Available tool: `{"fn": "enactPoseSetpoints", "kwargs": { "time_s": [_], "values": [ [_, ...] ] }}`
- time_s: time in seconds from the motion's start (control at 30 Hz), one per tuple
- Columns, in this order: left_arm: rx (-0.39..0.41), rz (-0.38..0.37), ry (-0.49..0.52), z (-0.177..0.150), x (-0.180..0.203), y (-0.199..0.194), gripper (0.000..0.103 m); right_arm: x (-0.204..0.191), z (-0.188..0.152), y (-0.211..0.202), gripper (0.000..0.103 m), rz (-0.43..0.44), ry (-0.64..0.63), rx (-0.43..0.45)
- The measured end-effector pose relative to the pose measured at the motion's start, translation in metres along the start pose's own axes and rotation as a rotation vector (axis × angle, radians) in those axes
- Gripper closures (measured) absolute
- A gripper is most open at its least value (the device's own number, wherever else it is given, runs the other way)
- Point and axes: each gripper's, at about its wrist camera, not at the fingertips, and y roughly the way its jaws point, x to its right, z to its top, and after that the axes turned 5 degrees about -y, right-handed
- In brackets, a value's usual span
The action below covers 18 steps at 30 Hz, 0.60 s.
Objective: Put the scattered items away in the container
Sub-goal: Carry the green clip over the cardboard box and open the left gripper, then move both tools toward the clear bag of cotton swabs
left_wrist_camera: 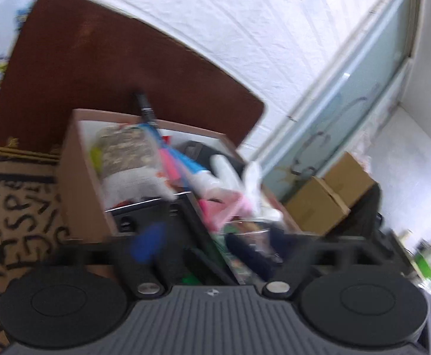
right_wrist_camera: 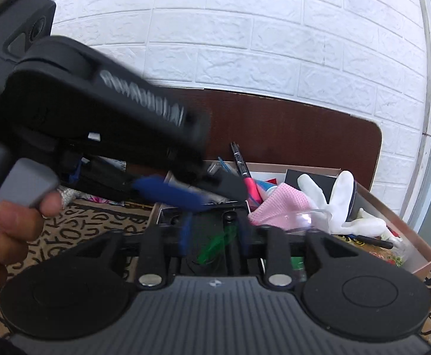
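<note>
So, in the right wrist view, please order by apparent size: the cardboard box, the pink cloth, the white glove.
1. cardboard box, clearly the largest.
2. and 3. white glove and pink cloth look about alike; both are partly hidden, so I do not rank them.

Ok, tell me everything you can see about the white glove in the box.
The white glove looks like thin, smooth rubber or latex, slightly puffed, with at least two rounded glove tips pointing up and another section trailing toward the box's right end. It lies on top of the pile inside the cardboard box, leaning against a dark flat item behind it, with the pink mesh cloth right beside it. In the left wrist view it shows as a blurred white shape amid the clutter. Neither gripper touches it.
</note>
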Motion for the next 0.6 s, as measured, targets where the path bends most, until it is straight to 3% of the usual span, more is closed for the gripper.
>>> {"fn": "enactPoseSetpoints", "kwargs": {
  "time_s": [0.17,0.3,0.47,0.6],
  "values": [
    [0.014,-0.021,0.016,-0.002,-0.008,-0.006,0.009,0.001,-0.006,0.005,0.05,-0.019,0.004,-0.014],
    [0.037,0.01,0.023,-0.003,-0.008,-0.013,0.008,0.002,-0.01,0.003,0.029,-0.03,0.013,-0.009],
    [0.052,0.031,0.022,-0.007,-0.014,-0.024,0.007,-0.006,-0.013,-0.008,0.024,-0.052,-0.028,0.005],
    [0.055,0.051,0.013,-0.014,-0.022,-0.034,0.007,-0.013,-0.017,-0.021,0.02,-0.015,-0.048,0.018]
  ]
}}
